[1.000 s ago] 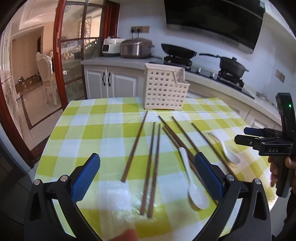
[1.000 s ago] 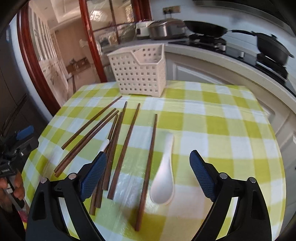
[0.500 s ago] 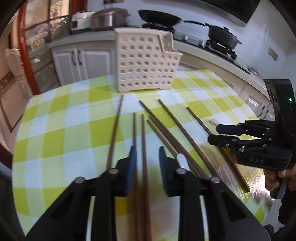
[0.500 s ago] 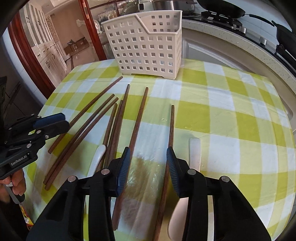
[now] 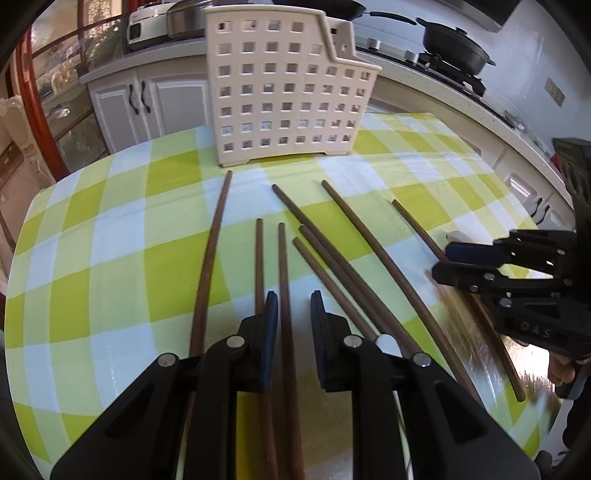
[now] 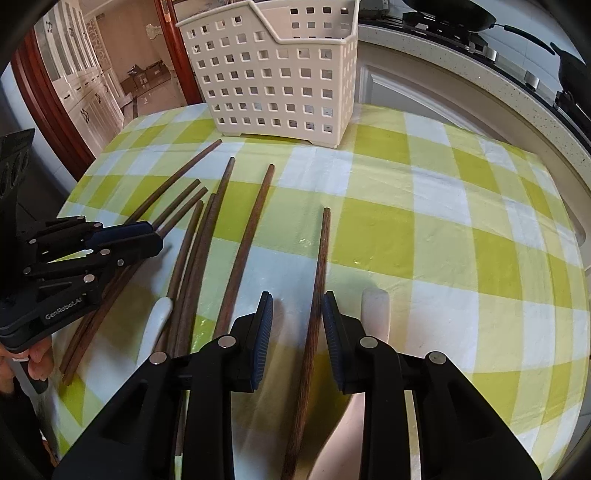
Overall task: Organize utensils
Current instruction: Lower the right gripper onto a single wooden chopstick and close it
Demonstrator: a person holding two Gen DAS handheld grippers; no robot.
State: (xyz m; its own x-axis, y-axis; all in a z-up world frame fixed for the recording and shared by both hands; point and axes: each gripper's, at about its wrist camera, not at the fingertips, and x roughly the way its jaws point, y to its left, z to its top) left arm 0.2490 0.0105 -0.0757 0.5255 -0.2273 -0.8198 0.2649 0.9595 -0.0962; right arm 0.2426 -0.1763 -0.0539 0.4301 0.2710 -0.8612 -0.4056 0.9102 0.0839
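Observation:
Several brown chopsticks lie on the green-checked tablecloth point(image 5: 110, 236) in front of a white perforated utensil basket point(image 5: 284, 85), which also shows in the right wrist view point(image 6: 277, 70). My left gripper point(image 5: 293, 314) is low over the cloth, its jaws narrowed around one chopstick point(image 5: 283, 266) with a small gap left. My right gripper point(image 6: 297, 314) straddles another chopstick point(image 6: 320, 258) the same way, partly open. A white spoon point(image 6: 375, 314) lies just right of it. A second white spoon point(image 6: 157, 321) lies among the chopsticks on the left.
A kitchen counter with a stove and black pans point(image 5: 454, 48) runs behind the table. A rice cooker point(image 5: 147, 26) stands at the back left. White cabinets point(image 5: 147, 107) are beyond the table's far edge.
Both grippers have dropped toward the table and moved forward. Their jaws went from wide open to narrow, each around one chopstick.

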